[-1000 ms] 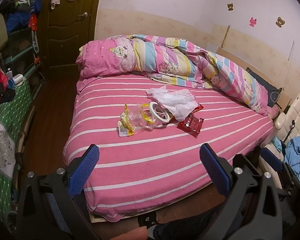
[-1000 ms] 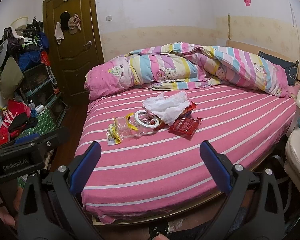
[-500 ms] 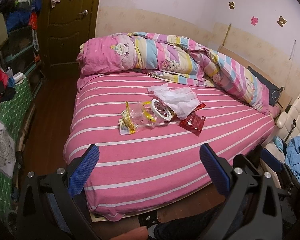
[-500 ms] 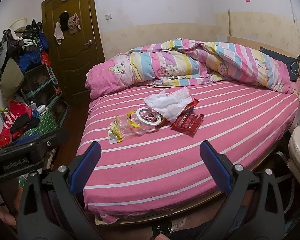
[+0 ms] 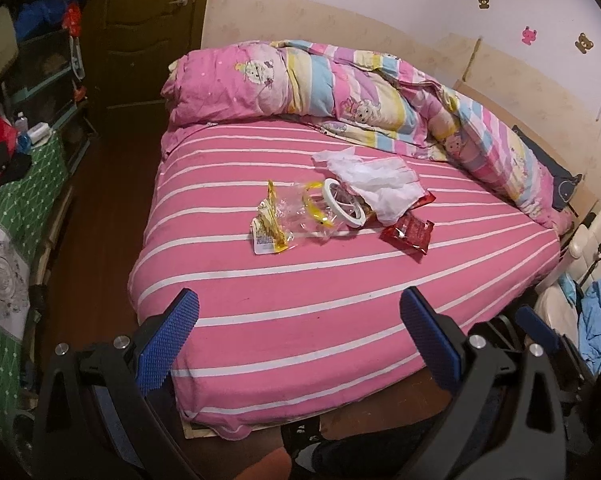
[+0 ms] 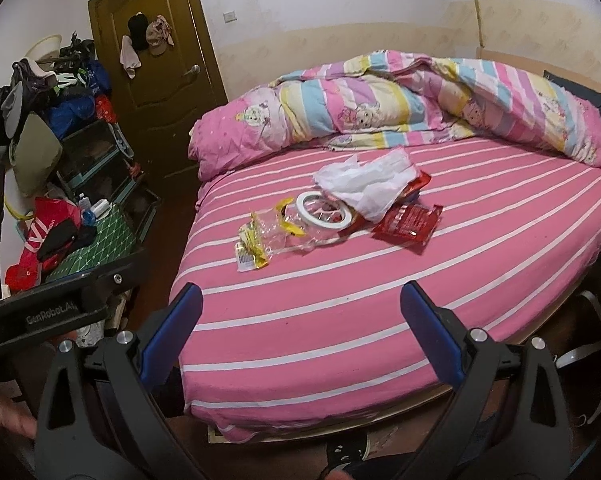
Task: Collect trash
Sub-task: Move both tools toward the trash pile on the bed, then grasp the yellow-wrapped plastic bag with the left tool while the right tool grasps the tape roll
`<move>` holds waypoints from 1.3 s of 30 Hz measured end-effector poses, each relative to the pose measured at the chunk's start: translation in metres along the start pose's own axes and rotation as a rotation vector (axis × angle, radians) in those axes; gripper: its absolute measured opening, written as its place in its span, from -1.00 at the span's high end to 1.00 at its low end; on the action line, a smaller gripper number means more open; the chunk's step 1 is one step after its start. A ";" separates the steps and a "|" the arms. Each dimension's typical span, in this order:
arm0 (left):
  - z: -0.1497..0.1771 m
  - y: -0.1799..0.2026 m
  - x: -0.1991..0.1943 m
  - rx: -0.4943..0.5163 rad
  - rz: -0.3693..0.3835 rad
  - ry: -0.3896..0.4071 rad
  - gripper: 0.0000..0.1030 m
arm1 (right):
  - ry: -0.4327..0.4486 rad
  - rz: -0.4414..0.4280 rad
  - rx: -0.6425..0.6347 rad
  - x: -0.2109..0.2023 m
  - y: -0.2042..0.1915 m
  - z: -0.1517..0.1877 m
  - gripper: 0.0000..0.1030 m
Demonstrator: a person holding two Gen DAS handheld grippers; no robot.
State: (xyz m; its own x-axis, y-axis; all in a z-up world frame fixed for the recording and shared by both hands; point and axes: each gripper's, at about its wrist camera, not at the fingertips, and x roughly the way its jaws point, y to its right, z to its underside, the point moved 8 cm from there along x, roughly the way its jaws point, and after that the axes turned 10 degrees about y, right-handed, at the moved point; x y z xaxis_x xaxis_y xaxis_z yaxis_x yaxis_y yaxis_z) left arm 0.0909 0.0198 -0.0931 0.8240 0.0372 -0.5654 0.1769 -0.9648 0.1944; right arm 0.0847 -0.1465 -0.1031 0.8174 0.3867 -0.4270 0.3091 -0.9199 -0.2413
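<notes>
Sideways, red wrapper (image 6: 407,222) lying flat

Bed sheet (image 5: 300,312): pink with thin white stripes. Quilt (image 5: 364,96): pink, blue, yellow and lilac bands with cartoon prints; trash on the sheet includes a white plastic bag (image 5: 376,184), red wrapper (image 5: 408,234), clear-and-yellow wrapper (image 5: 272,226) and white tape roll (image 5: 340,204). Gripper pads (image 5: 168,344): blue, on black frames; side cloth (image 5: 16,208): green with white lattice.

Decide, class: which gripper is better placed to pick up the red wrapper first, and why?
Right, marginally. Both the left gripper and right gripper hang open and empty short of the bed. The red wrapper lies at the right end of the trash pile, on the right gripper's side.
</notes>
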 end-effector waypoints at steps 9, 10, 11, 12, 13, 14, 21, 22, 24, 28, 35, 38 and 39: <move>0.008 -0.008 0.025 -0.032 0.048 -0.018 -0.90 | -0.019 -0.026 -0.007 0.021 -0.001 0.012 -0.90; 0.010 -0.008 0.028 -0.036 0.055 -0.023 -0.90 | -0.021 -0.025 -0.007 0.023 -0.001 0.013 -0.90; 0.011 -0.008 0.031 -0.037 0.060 -0.026 -0.90 | -0.021 -0.025 -0.007 0.026 -0.001 0.013 -0.90; 0.011 -0.009 0.033 -0.038 0.061 -0.030 -0.90 | -0.023 -0.024 -0.005 0.028 0.000 0.014 -0.90; 0.012 -0.009 0.037 -0.038 0.062 -0.035 -0.90 | -0.024 -0.022 -0.005 0.031 0.001 0.015 -0.90; 0.013 -0.010 0.039 -0.039 0.065 -0.039 -0.90 | -0.026 -0.021 -0.005 0.033 0.000 0.015 -0.90; 0.015 -0.012 0.051 -0.058 0.094 -0.053 -0.90 | -0.039 -0.011 -0.002 0.046 0.003 0.020 -0.90; 0.015 -0.013 0.052 -0.061 0.097 -0.053 -0.90 | -0.039 -0.010 -0.001 0.047 0.004 0.020 -0.90; 0.016 -0.013 0.054 -0.067 0.108 -0.054 -0.90 | -0.041 -0.006 -0.001 0.050 0.006 0.021 -0.90; 0.017 -0.012 0.062 -0.067 0.118 -0.065 -0.90 | -0.047 -0.001 -0.003 0.056 0.009 0.023 -0.90; 0.020 -0.013 0.088 -0.067 0.157 -0.097 -0.90 | -0.069 -0.009 -0.031 0.076 0.012 0.025 -0.90; 0.018 -0.016 0.106 -0.062 0.178 -0.103 -0.90 | -0.073 -0.039 -0.053 0.093 0.014 0.019 -0.90; 0.016 -0.018 0.113 -0.063 0.184 -0.106 -0.90 | -0.069 -0.049 -0.068 0.099 0.014 0.016 -0.90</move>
State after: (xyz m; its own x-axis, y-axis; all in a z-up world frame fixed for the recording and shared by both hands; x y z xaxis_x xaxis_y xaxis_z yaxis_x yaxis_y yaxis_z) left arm 0.1715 0.0374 -0.1735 0.7851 -0.1684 -0.5960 0.0648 -0.9347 0.3495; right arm 0.1625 -0.1203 -0.1629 0.7658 0.4323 -0.4762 0.3815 -0.9014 -0.2048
